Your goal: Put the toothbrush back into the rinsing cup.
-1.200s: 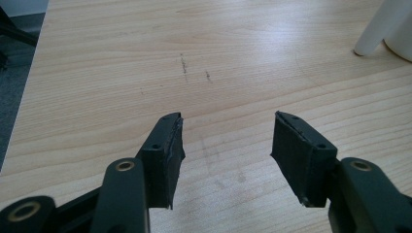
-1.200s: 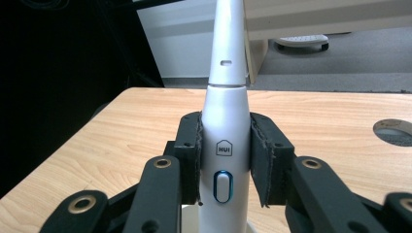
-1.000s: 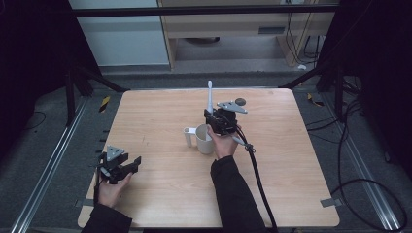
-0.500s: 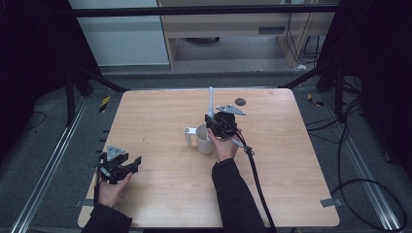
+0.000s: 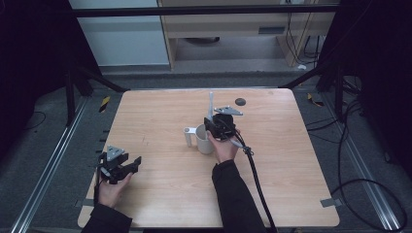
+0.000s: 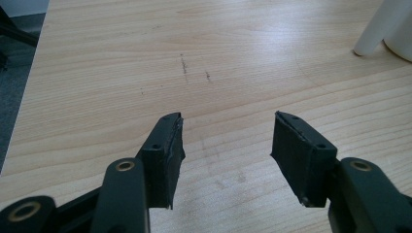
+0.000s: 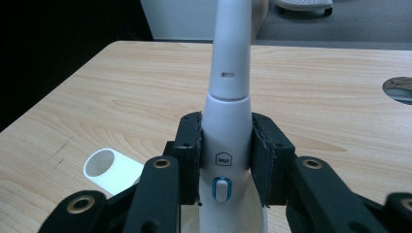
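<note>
Right hand-held gripper pinching an electric toothbrush over the cup, left one idle

In the high view the right hand-held gripper (image 5: pixel 219 127) sits at the centre of the frame on the wooden worktop (image 5: pixel 160 121), its pads clamped on both sides of the white electric toothbrush (image 7: pixel 226 121) (blue button facing the camera in the right gripper view), which stands upright with its lower end over the white cup (image 5: pixel 205 141). A short white tube (image 5: pixel 188 136) stands just left of the cup. The left hand-held gripper (image 6: pixel 226 145) rests at lower left, jaws spread with nothing but bare worktop between them. A dark round spot (image 5: pixel 239 101) lies above the gripper, toward the upper edge of the worktop.
</note>
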`<state>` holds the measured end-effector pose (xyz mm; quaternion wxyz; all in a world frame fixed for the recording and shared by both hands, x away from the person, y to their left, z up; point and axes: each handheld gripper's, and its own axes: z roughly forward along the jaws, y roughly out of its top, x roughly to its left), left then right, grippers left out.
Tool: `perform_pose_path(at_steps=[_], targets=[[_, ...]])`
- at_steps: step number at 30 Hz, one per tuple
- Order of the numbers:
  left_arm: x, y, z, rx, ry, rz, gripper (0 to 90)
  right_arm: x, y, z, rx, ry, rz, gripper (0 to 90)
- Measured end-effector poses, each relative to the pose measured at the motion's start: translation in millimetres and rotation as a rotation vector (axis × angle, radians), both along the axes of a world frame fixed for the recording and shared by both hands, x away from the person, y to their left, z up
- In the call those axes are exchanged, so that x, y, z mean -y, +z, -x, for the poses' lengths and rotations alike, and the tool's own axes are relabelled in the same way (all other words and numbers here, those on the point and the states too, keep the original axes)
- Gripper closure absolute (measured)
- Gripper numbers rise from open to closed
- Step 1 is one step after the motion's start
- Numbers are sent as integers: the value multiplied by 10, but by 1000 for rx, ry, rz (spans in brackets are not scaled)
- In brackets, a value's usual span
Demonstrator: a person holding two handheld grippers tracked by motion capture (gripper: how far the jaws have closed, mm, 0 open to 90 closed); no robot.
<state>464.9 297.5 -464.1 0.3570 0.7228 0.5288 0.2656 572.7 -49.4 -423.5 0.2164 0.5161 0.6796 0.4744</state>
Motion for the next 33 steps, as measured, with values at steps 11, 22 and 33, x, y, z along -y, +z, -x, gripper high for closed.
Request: perform_pose_path(at_steps=[11,22,33], targets=[[0,1,0,0,0,0,440,7,46,32,27,9,-6,588],[1,3,2,2,0,1,440,30,123,135,46,39,34,427],[1,7,7,3,1,1,440,236,175,446,53,113,37,250]])
